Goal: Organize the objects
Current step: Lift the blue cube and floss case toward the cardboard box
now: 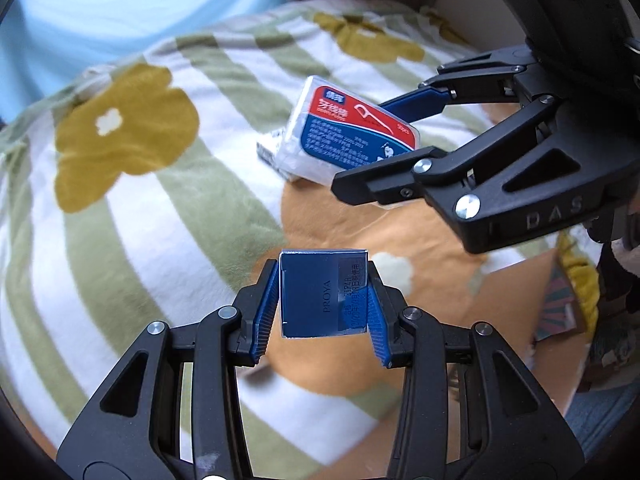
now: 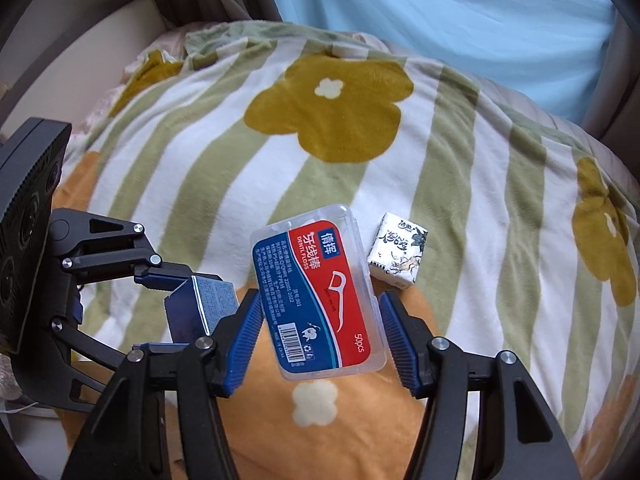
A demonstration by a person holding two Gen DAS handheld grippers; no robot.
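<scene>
My left gripper point(image 1: 323, 300) is shut on a dark blue PROYA box point(image 1: 320, 294) and holds it above the blanket; it also shows at the left of the right wrist view point(image 2: 200, 300). My right gripper point(image 2: 318, 332) is shut on a clear dental floss box point(image 2: 318, 296) with a red and blue label, tilted between its blue pads. In the left wrist view the floss box point(image 1: 344, 128) sits in the right gripper point(image 1: 362, 144) at the upper right. A small white patterned packet point(image 2: 397, 256) lies on the blanket just beyond the floss box.
A soft blanket point(image 2: 460, 152) with green and white stripes and yellow and orange flowers covers the surface. A light blue cloth point(image 2: 460, 12) lies at the back. A cardboard box point(image 1: 552, 300) with items stands at the right of the left wrist view.
</scene>
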